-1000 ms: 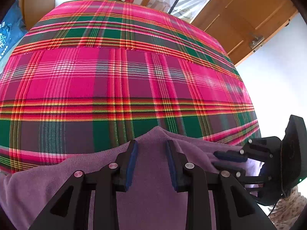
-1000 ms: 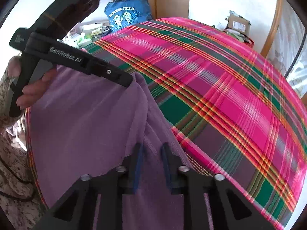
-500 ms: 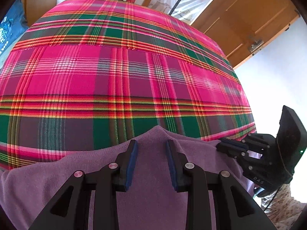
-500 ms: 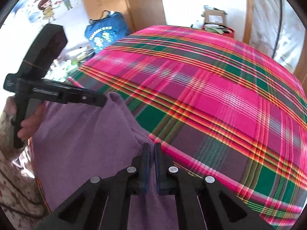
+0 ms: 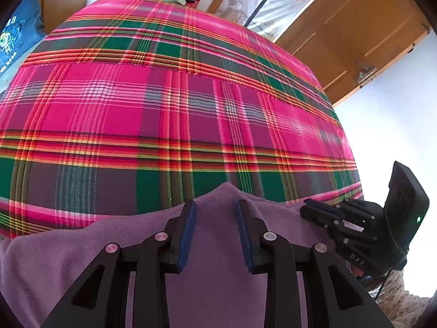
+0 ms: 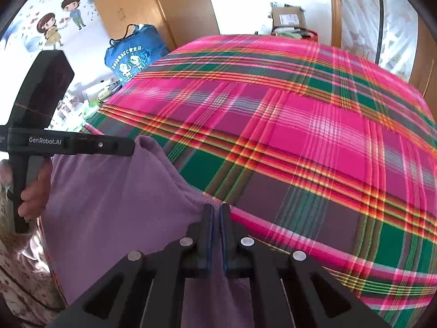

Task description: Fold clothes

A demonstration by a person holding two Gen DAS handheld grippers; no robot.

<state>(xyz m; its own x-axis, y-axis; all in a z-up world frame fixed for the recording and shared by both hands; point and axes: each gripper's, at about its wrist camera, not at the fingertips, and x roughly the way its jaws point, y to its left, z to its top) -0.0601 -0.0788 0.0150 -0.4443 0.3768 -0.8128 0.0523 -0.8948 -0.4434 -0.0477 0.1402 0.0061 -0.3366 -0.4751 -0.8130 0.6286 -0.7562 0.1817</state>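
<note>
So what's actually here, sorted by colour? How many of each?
Purple: 1, the purple garment
Pink plaid: 1, the bedcover
Black: 2, the left gripper and the right gripper
Blue: 1, the printed bag
Brown: 1, the cardboard box
Total: 6

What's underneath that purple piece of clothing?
The purple garment lies over the near edge of a bright plaid cloth, which carries on beneath it. What the cloth covers is hidden, and so is the garment's lower part hanging over the edge.
</note>
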